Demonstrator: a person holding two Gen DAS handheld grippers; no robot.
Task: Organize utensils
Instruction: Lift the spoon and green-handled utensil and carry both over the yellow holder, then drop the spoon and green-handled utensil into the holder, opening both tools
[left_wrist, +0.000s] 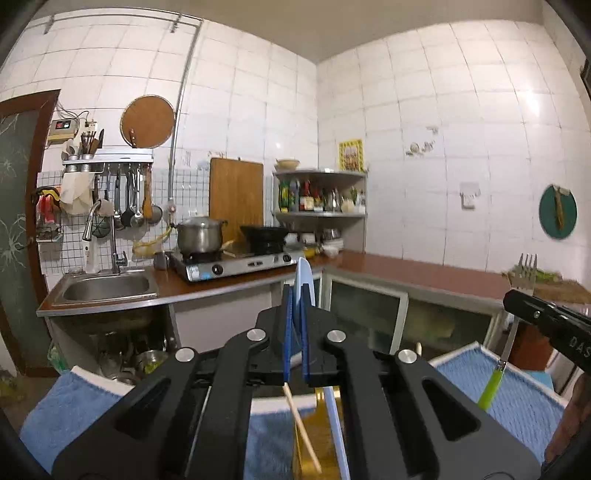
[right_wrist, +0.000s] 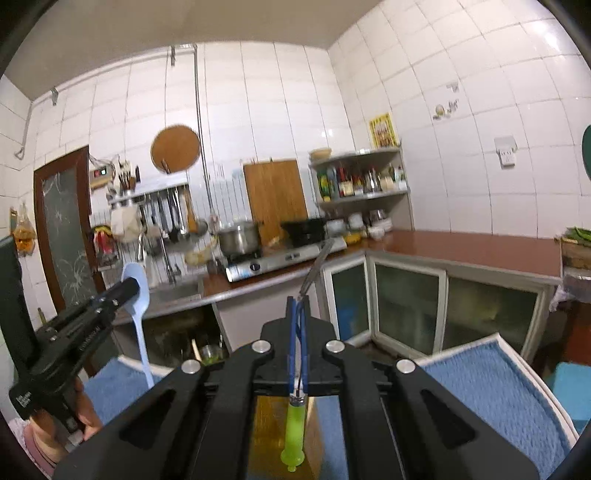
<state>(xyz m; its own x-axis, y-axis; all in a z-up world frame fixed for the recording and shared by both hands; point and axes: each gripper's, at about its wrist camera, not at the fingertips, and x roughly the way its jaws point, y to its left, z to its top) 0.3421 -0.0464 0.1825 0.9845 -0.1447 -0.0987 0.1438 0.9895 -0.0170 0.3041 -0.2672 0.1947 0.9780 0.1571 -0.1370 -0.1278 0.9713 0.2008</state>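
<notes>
My left gripper (left_wrist: 296, 295) is shut on a light blue spoon (left_wrist: 303, 275), bowl upward, handle hanging down; it also shows in the right wrist view (right_wrist: 137, 295). My right gripper (right_wrist: 298, 306) is shut on a fork (right_wrist: 317, 264) with a green handle (right_wrist: 295, 432), tines up; the fork also shows in the left wrist view (left_wrist: 526, 273). Both are held high above a blue towel (right_wrist: 491, 387). A wooden chopstick (left_wrist: 303, 432) and a golden-brown holder (left_wrist: 317, 435) lie below the left gripper.
A brown counter (left_wrist: 406, 269) runs along tiled walls with a sink (left_wrist: 107, 288), a gas stove (left_wrist: 236, 262) with a pot (left_wrist: 199, 234) and wok, a corner shelf of bottles (left_wrist: 321, 195), and cabinets with glass doors (right_wrist: 406, 306) below.
</notes>
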